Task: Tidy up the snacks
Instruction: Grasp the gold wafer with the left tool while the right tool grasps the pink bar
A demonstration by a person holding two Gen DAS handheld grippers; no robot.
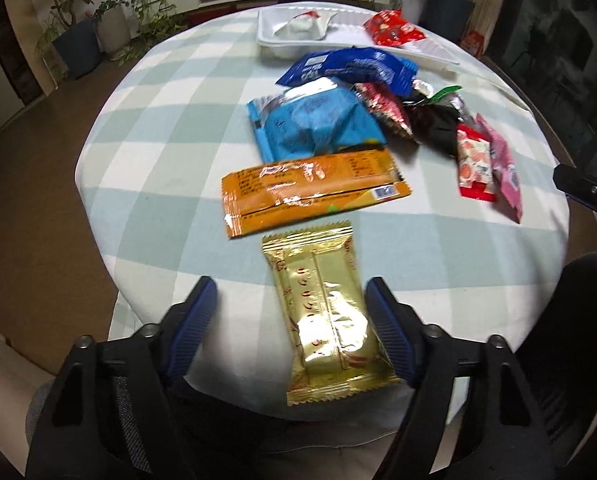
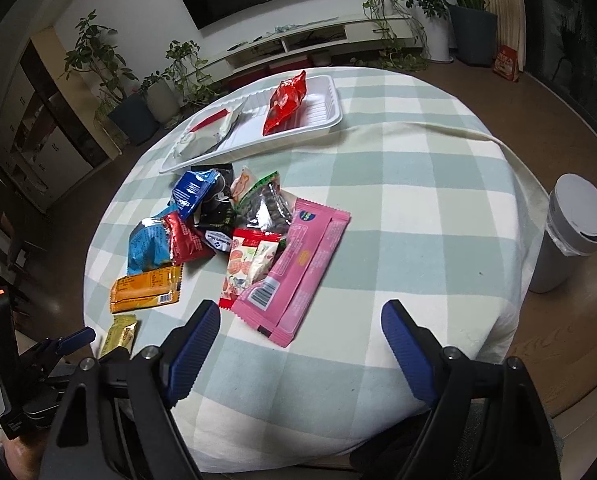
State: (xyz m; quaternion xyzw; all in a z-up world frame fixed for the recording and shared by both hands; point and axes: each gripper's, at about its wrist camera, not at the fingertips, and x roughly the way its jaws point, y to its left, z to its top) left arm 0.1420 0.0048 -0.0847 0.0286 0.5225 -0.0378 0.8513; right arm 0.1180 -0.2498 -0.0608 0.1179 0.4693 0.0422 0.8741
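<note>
- Gold foil snack bar (image 1: 326,320) sits right between the left gripper (image 1: 290,320) jaws, which are spread wide. The right-hand blue pad looks just about touching the wrapper's edge, the left-hand one is well clear, so nothing's clamped.
- Just past the jaw tips lies an orange packet (image 1: 310,190), flat and crosswise, then a light blue bag (image 1: 314,124) and a dark blue bag (image 1: 350,66) further out.
- Off to the right of those jaws is a messy pile: a black packet (image 1: 438,120), a red-and-white fruit candy packet (image 1: 474,164) and a pink wrapper (image 1: 506,168) overlapping it.
- Way out ahead, the white tray (image 2: 330,92) holds a red snack bag (image 2: 286,100) and a white pouch (image 2: 210,136).
- Right gripper (image 2: 300,344) is also wide open and holding nothing, hovering over the checked tablecloth (image 2: 418,200). The pink wrapper's near corner sits just ahead of and between its tips.
- Beyond the right jaw, off the table edge, stands a grey lidded bin (image 2: 570,228).
</note>
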